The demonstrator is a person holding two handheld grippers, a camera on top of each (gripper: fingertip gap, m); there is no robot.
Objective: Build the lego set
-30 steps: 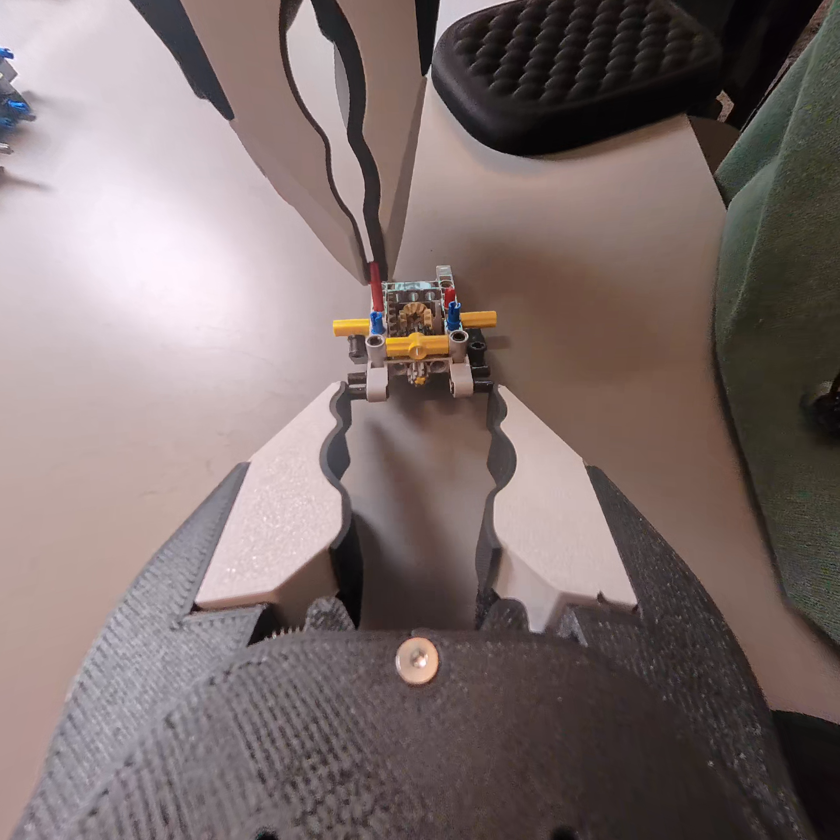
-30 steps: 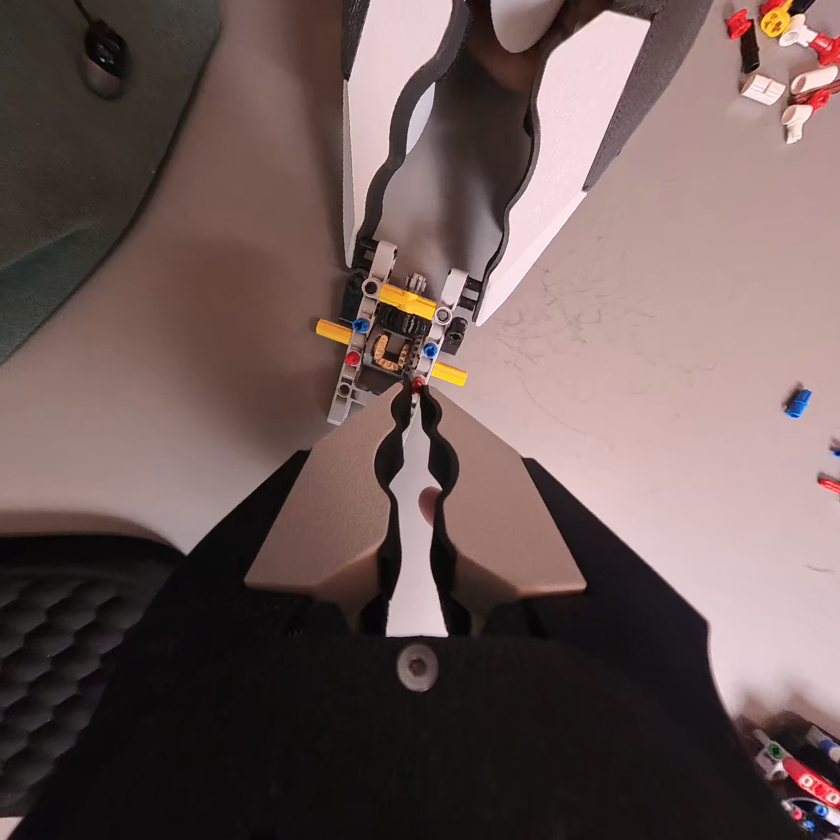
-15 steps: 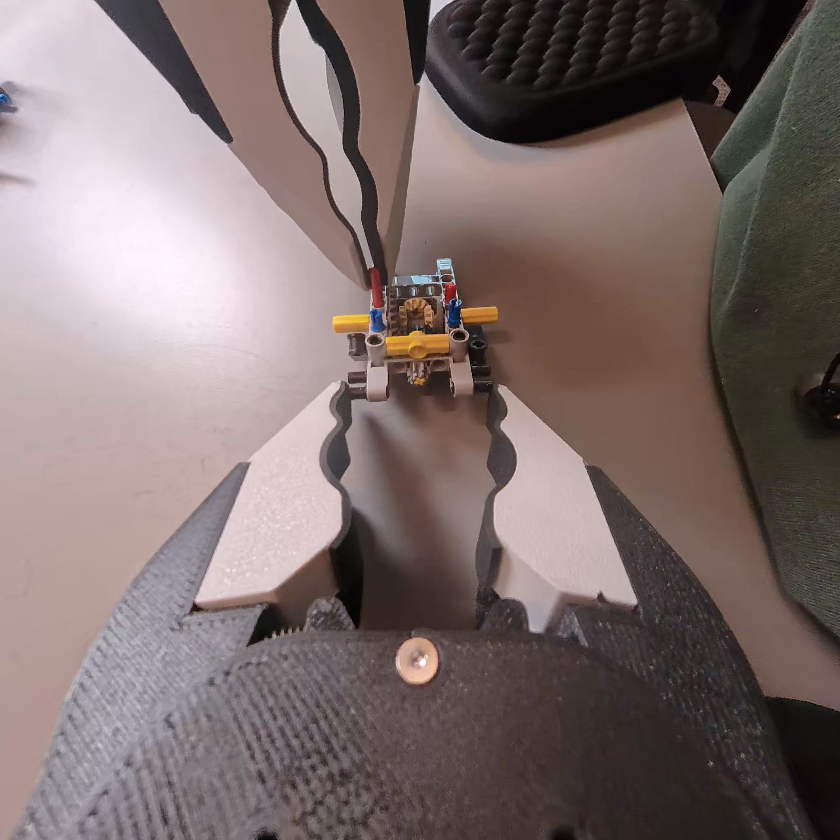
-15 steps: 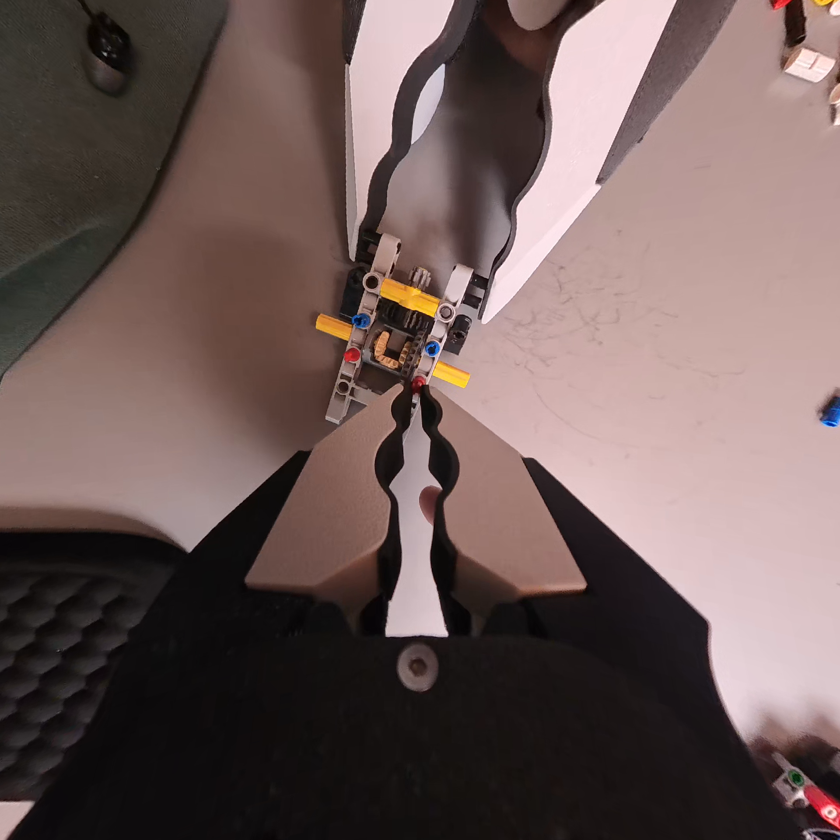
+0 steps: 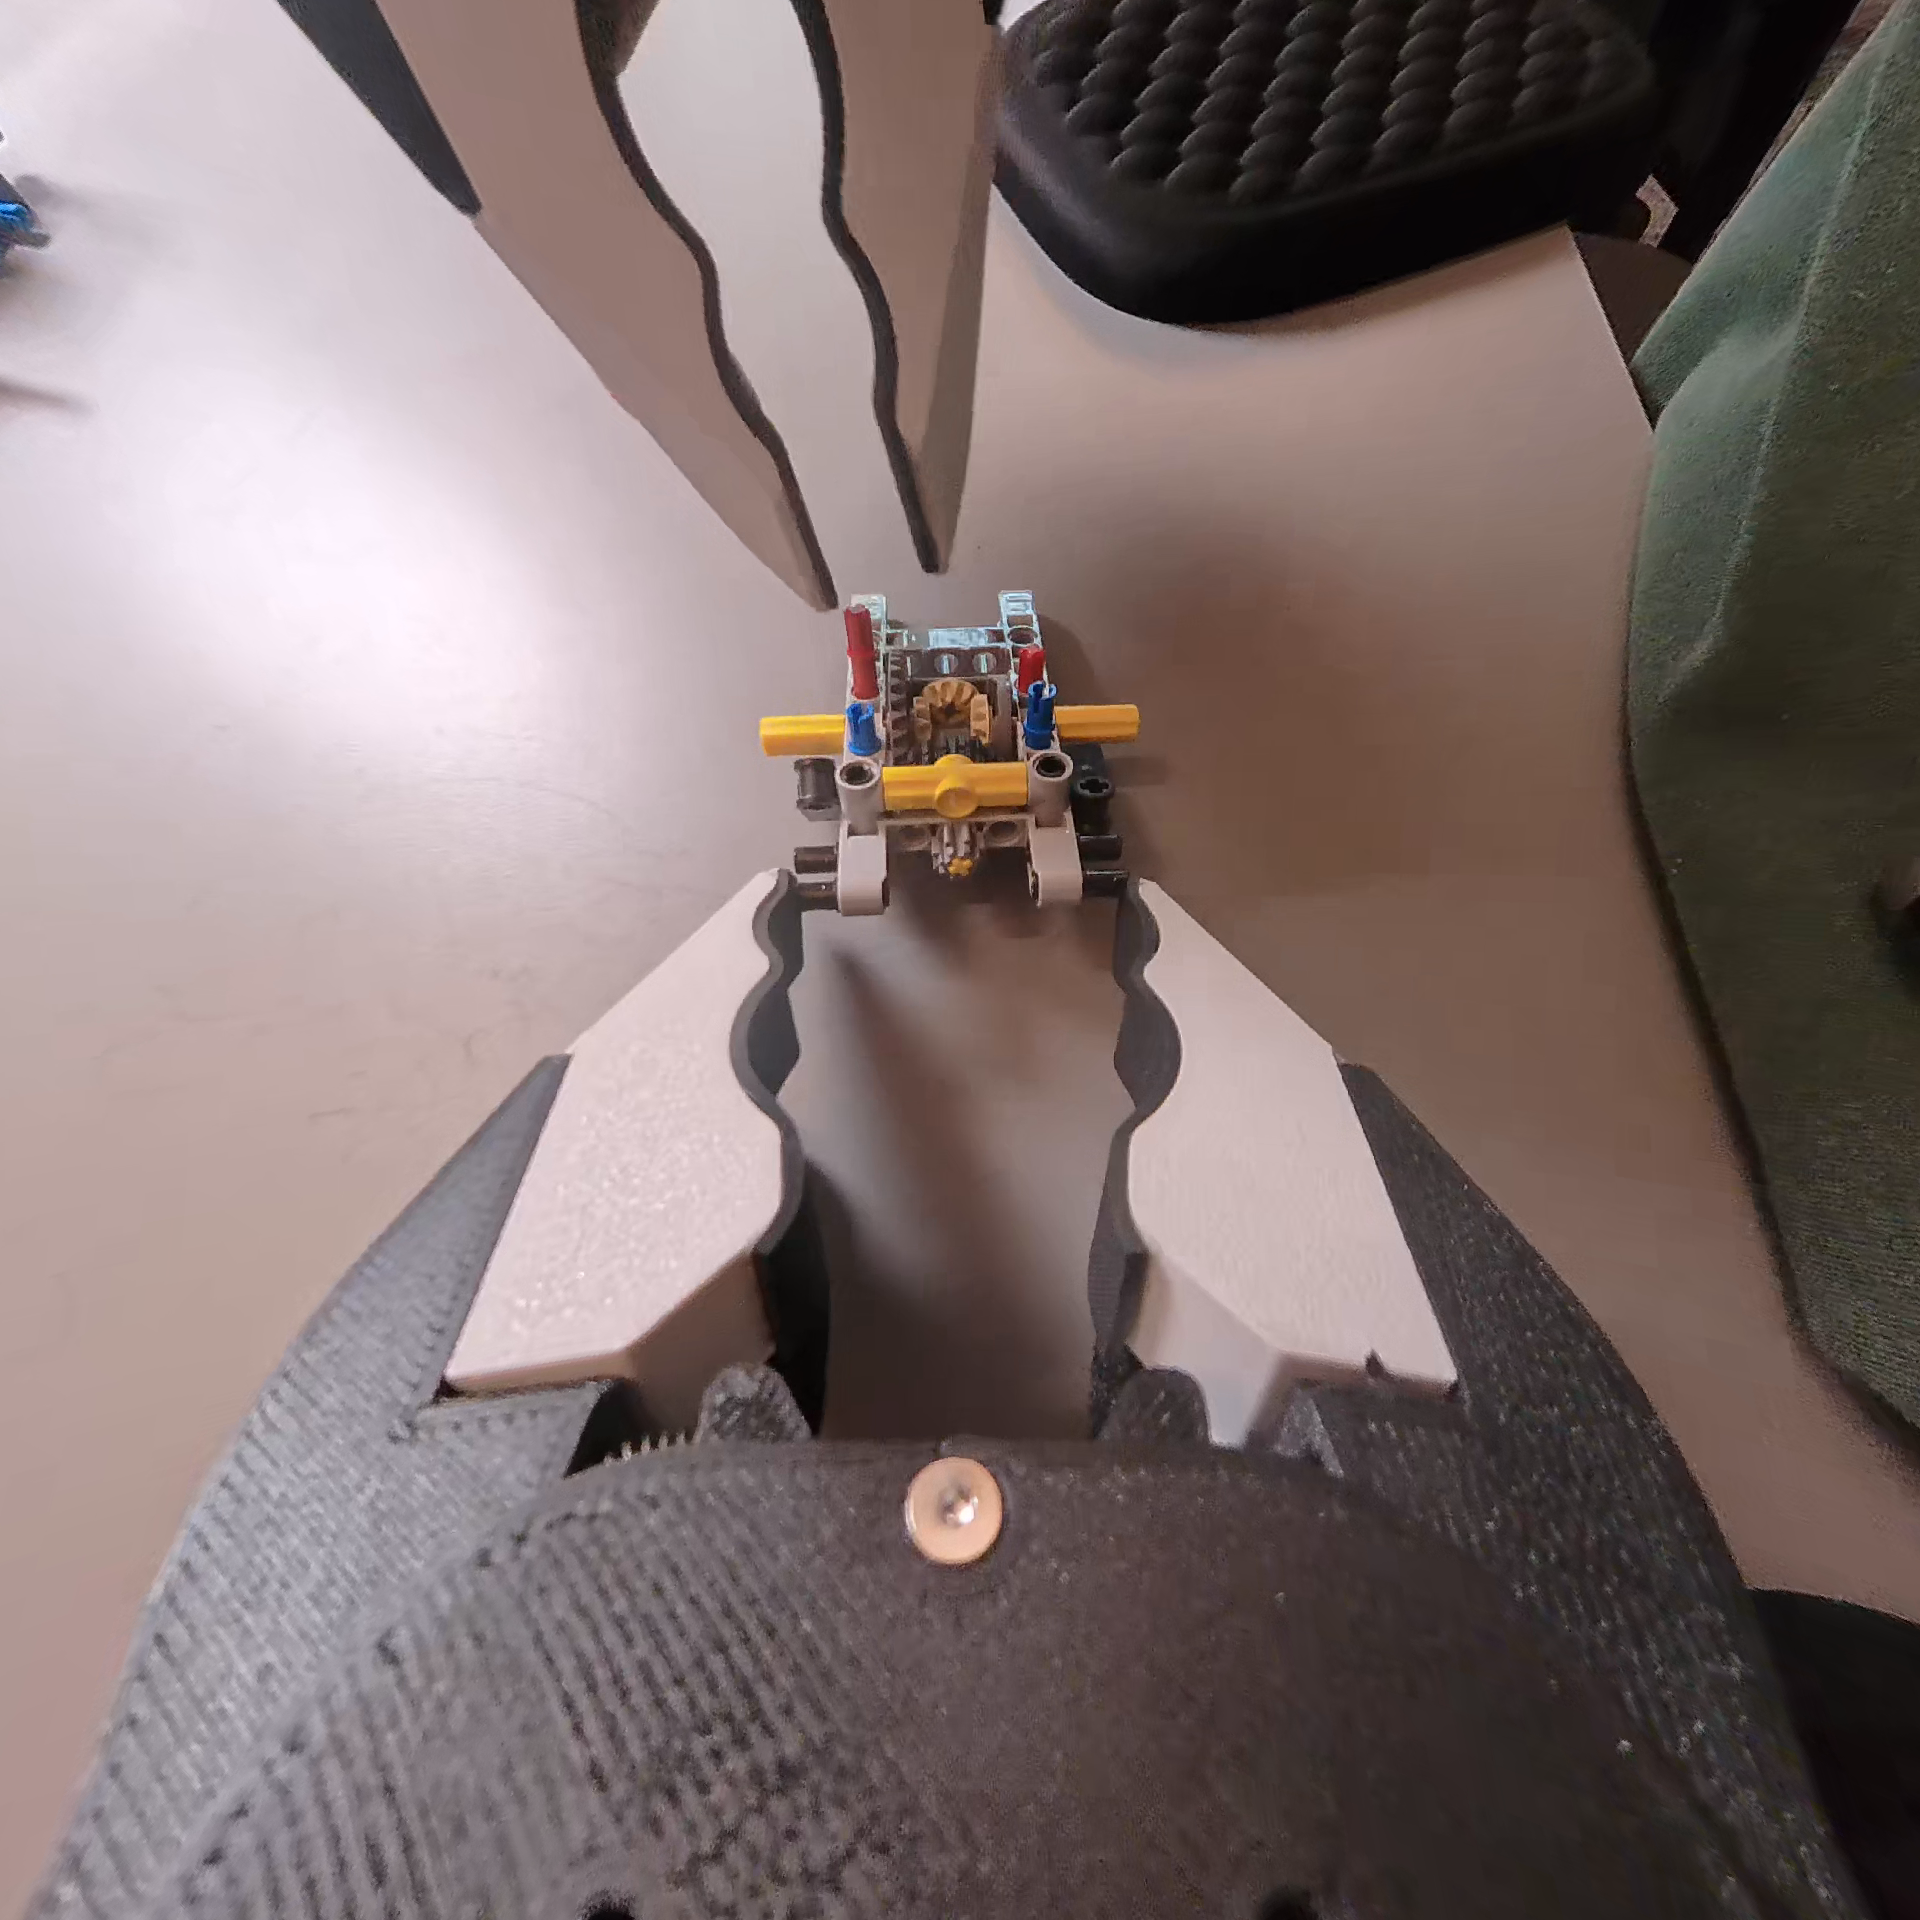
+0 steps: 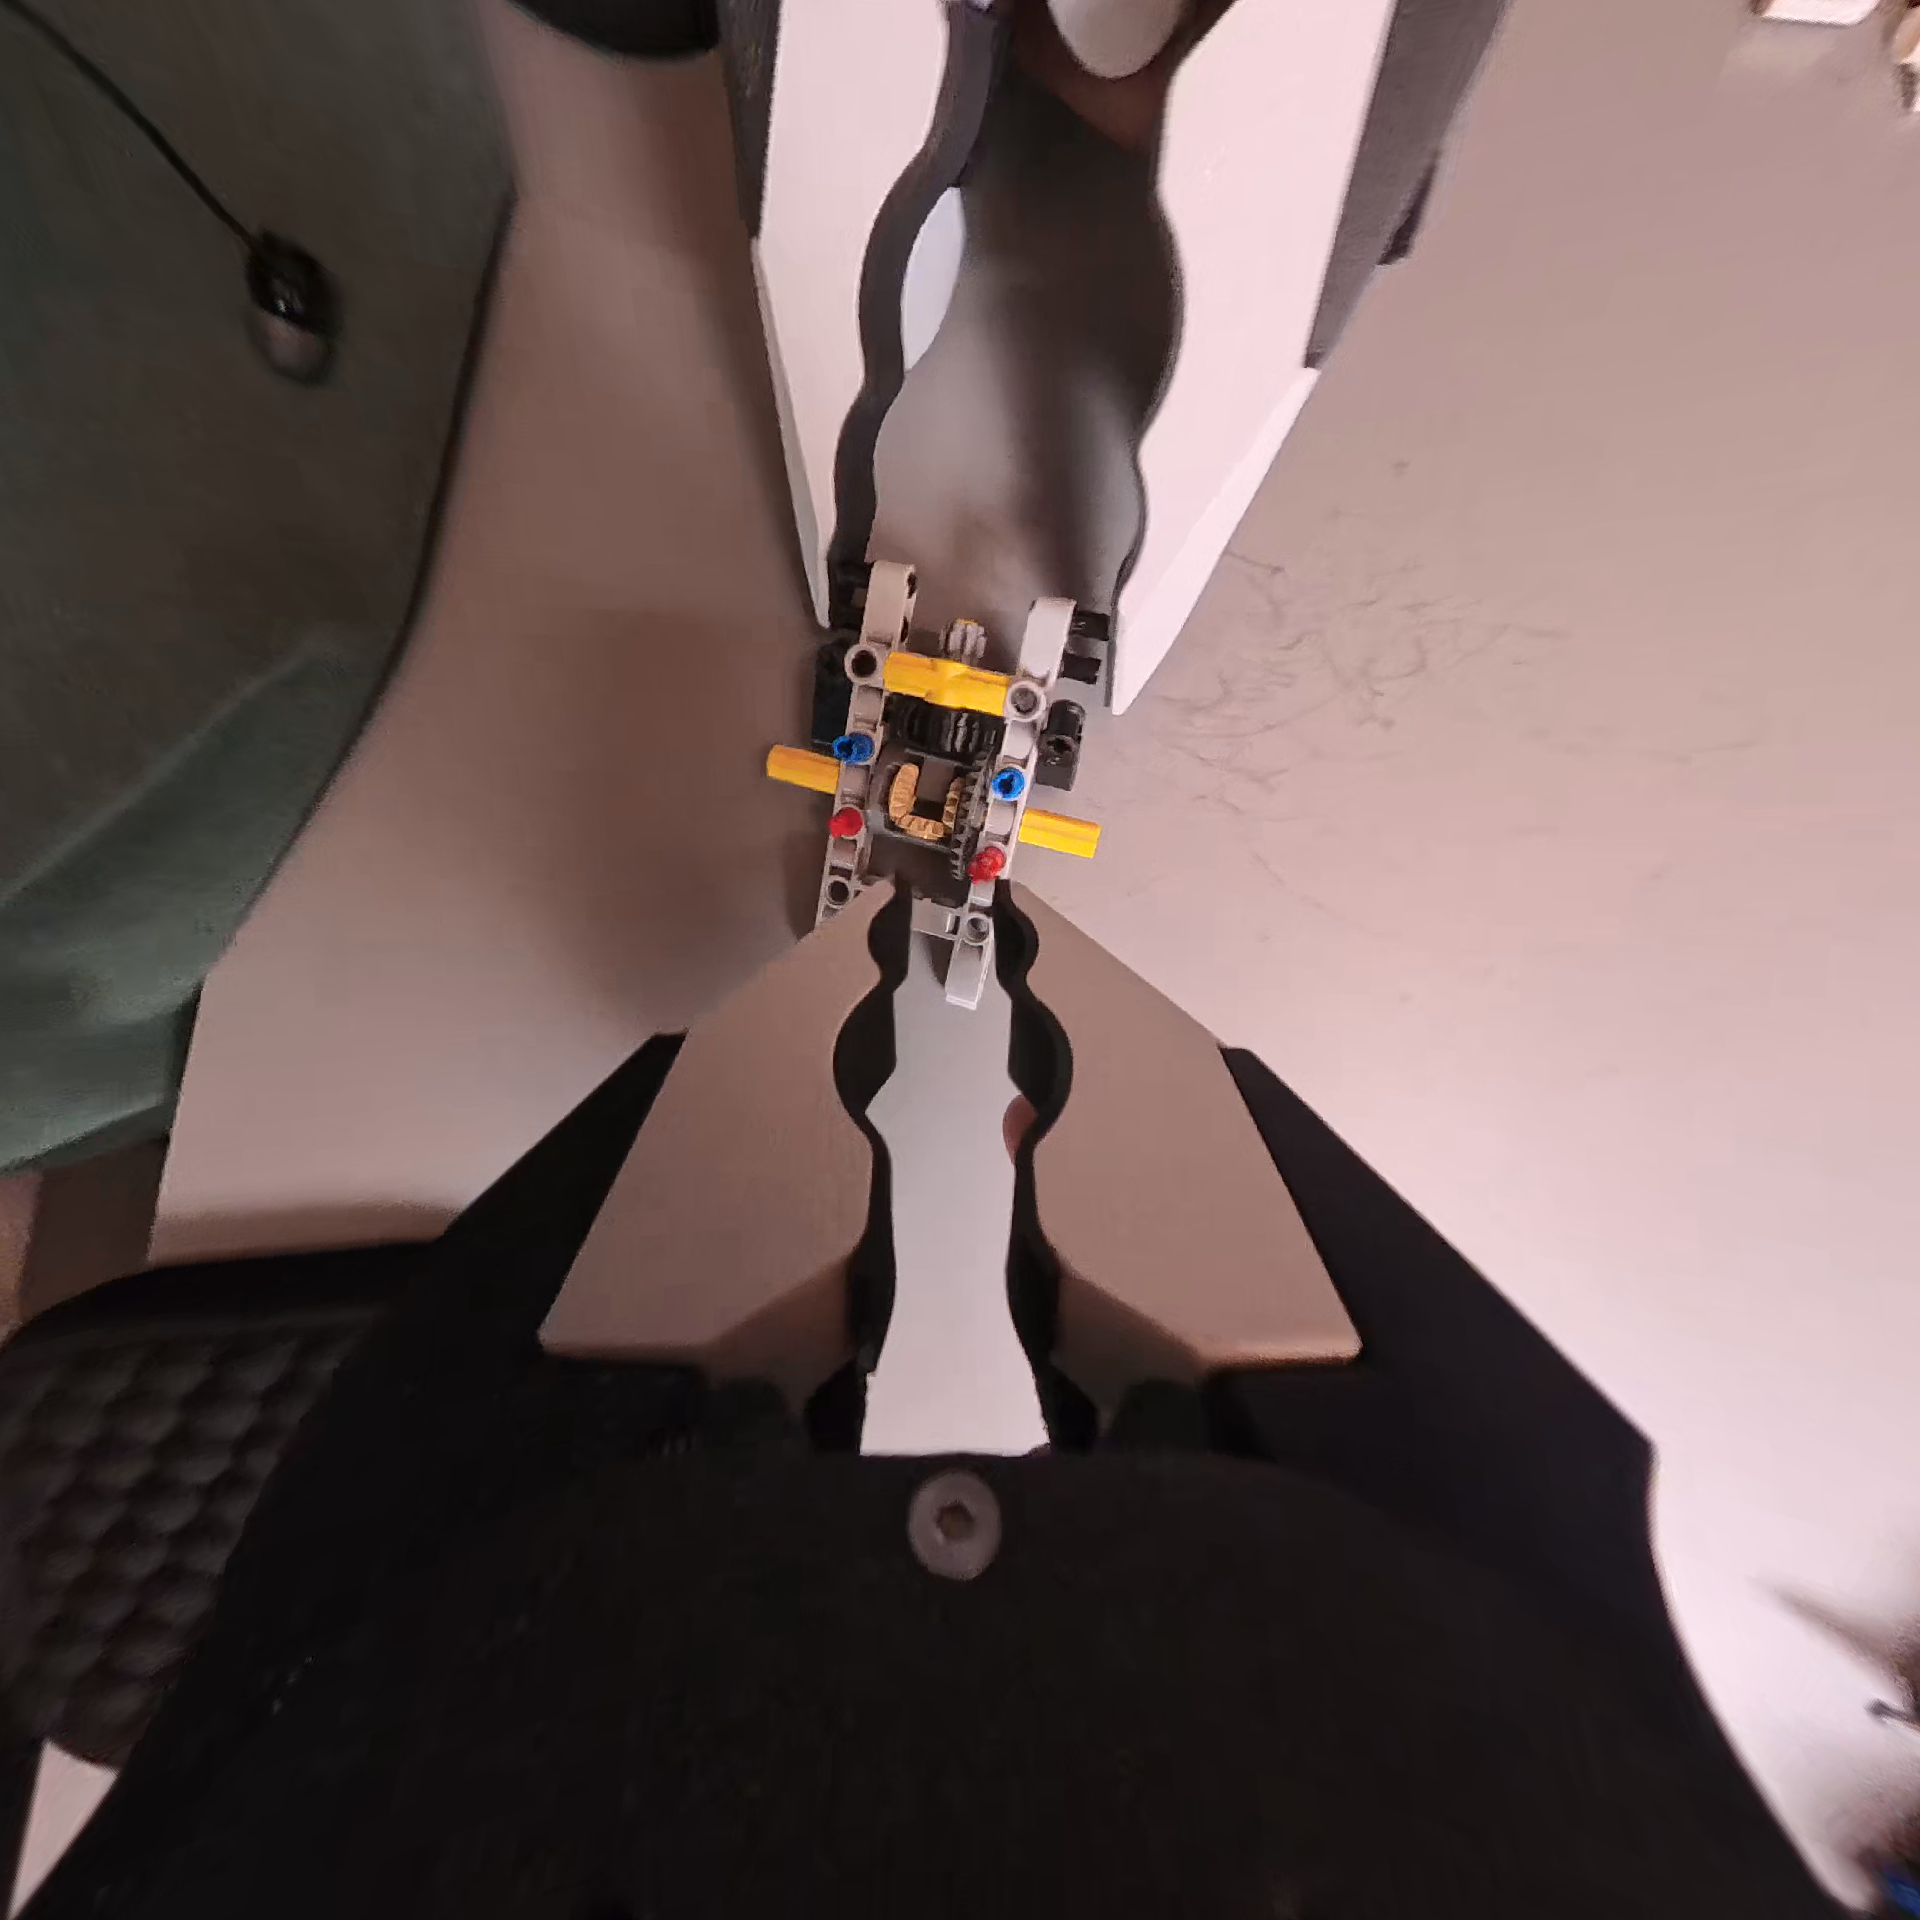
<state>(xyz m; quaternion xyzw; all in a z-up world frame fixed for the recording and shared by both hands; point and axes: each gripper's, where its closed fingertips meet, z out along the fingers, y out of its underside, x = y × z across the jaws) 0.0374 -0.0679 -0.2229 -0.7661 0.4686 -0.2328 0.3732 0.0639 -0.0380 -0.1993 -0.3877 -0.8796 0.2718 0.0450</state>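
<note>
Now, on my left wrist view, my left gripper (image 5: pixel 961 902) clamps the near end of the small grey, yellow-axled lego assembly (image 5: pixel 951 764) on the beige worktop (image 5: pixel 312 727), while my right wrist view shows my right gripper (image 6: pixel 940 904) parted, empty, straddling its far end.

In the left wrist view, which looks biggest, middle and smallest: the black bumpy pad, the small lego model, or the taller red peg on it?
1. Black bumpy pad, largest, though cut off by the frame.
2. Small lego model.
3. Taller red peg, smallest.
</note>
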